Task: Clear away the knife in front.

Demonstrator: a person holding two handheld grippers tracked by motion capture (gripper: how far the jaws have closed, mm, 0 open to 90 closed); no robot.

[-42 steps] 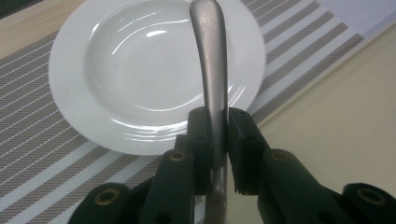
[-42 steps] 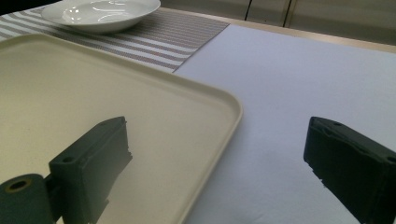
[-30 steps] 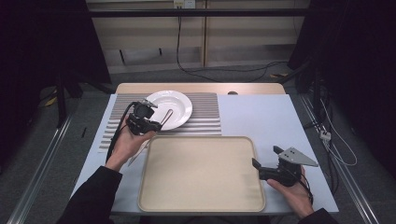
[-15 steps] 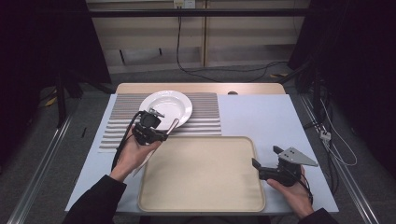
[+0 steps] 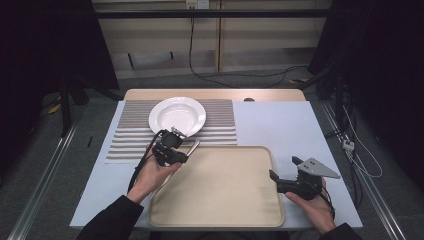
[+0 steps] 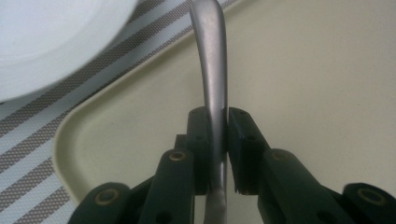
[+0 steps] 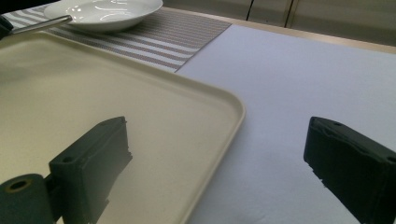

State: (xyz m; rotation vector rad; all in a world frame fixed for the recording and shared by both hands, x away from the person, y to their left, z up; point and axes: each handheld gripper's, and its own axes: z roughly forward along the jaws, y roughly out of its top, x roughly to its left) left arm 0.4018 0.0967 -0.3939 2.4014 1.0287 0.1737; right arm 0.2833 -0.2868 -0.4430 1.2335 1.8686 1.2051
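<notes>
Clamping a metal utensil handle [image 6: 212,70] between its two black jaws, the left gripper [image 5: 176,148] hung over the near-left corner of the beige tray [image 5: 220,220], and in the left gripper view the pads pressed on both sides of the slim silver handle, which ran up and away from the jaws and curved slightly at its far end; which kind of utensil it was could not be told, since its working end lay hidden below the jaws. In the high view the handle [image 5: 192,147] stuck out to the right of that gripper, above the tray's far-left corner and just beside the edge of the striped placemat [image 5: 220,125]. Just beyond the gripper sat the white plate [image 5: 177,115], resting on the placemat, and its rim [image 6: 46,51] showed at the upper left of the left gripper view. The right gripper [image 5: 286,173] was held by the person's right hand [image 5: 312,207] at the right edge of the tray, well apart from the left one; its jaws stood wide with nothing between them, one pad over the tray's surface [image 7: 140,116] and the other over the bare pale counter [image 7: 289,84]. A grey three-cornered plate topped that gripper. Both dark sleeves came in from the bottom of the high view, and the tray lay on the counter [image 5: 280,125] between the two hands
</notes>
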